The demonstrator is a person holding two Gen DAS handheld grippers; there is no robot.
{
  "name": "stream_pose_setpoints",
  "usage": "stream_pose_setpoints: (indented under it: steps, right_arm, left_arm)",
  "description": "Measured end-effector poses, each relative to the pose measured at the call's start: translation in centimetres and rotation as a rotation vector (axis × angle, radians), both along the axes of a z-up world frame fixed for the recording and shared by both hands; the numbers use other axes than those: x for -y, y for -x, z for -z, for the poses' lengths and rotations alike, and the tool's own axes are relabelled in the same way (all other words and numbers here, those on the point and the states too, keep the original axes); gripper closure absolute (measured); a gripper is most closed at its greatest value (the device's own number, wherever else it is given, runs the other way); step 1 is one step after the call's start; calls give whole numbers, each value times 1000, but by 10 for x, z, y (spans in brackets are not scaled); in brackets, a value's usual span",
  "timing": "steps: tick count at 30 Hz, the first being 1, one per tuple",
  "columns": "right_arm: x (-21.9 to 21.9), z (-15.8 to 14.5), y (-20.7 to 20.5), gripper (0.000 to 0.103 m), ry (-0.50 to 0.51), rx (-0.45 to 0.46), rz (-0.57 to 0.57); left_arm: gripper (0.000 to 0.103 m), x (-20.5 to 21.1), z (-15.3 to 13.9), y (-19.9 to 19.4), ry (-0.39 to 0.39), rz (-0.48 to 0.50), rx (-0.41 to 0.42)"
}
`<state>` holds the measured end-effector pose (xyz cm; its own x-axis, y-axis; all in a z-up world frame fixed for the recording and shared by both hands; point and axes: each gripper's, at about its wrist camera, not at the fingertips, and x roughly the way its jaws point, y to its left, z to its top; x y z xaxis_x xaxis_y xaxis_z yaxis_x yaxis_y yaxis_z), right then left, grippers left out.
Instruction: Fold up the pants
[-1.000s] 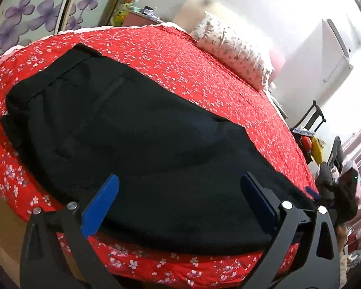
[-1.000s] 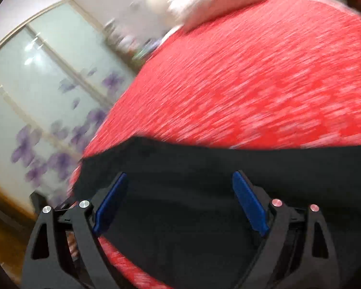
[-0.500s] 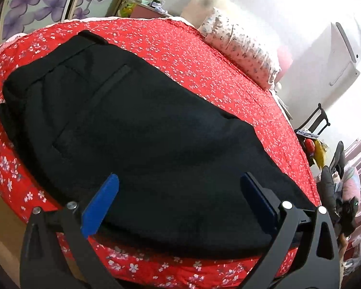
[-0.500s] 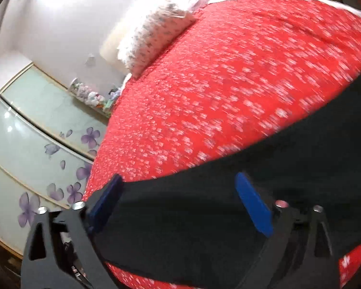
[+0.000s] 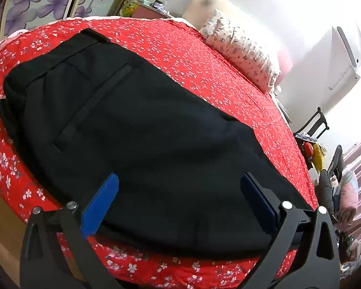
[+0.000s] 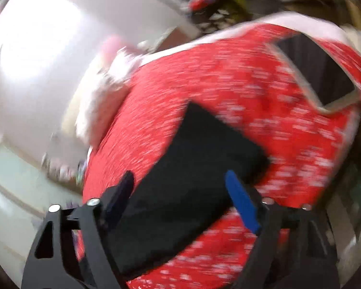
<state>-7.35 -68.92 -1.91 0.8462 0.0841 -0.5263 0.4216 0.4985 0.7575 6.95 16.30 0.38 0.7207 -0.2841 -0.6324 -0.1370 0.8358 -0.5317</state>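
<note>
Black pants (image 5: 142, 130) lie flat on the red flowered bedspread (image 5: 204, 72), waistband at the far left, legs running to the right. My left gripper (image 5: 180, 187) is open and empty, hovering over the pants' near edge. In the blurred right wrist view the leg end of the pants (image 6: 192, 173) shows on the bedspread (image 6: 228, 84). My right gripper (image 6: 180, 192) is open and empty above that end.
A flowered pillow (image 5: 243, 50) lies at the head of the bed. A wardrobe with purple flower doors (image 5: 36, 2) stands at the left. A chair and clutter (image 5: 320, 144) sit at the right. A dark rectangular object (image 6: 317, 72) lies near the bed's far corner.
The right gripper has swung fast to the right, from the pants' waist side toward the leg end; its view is motion-blurred. The left gripper has moved slightly closer over the pants.
</note>
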Motion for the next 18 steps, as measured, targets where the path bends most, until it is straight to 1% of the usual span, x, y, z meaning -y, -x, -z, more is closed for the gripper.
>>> stream_pose_setpoints:
  steps: [2, 3, 6, 7, 10, 13, 15, 16, 17, 18]
  right_arm:
    - [13, 14, 7, 32, -50, -8, 25]
    - [17, 19, 9, 32, -58, -24, 34]
    - [12, 30, -2, 32, -70, -46, 35]
    - [13, 31, -1, 32, -68, -59, 34]
    - [11, 30, -19, 32, -55, -83, 44]
    - [8, 30, -14, 32, -61, -74, 64]
    - [2, 20, -13, 32, -22, -30, 45]
    - [-3, 14, -13, 32, 14, -5, 25]
    - [-5, 11, -15, 32, 47, -11, 16]
    - [-5, 12, -20, 32, 56, -26, 16]
  left_arm:
    - [2, 0, 0, 0, -3, -5, -2]
    - [2, 1, 0, 0, -3, -7, -2]
    - [2, 0, 0, 0, -1, -10, -3]
    - [2, 0, 0, 0, 0, -10, -3]
    - [2, 0, 0, 0, 0, -8, -3]
    - [2, -1, 0, 1, 3, -7, -2]
    - [2, -1, 0, 0, 4, -7, -2]
    - [2, -1, 0, 0, 3, -7, -2]
    - [2, -1, 0, 0, 3, -8, -3]
    - [2, -1, 1, 0, 2, -8, -4]
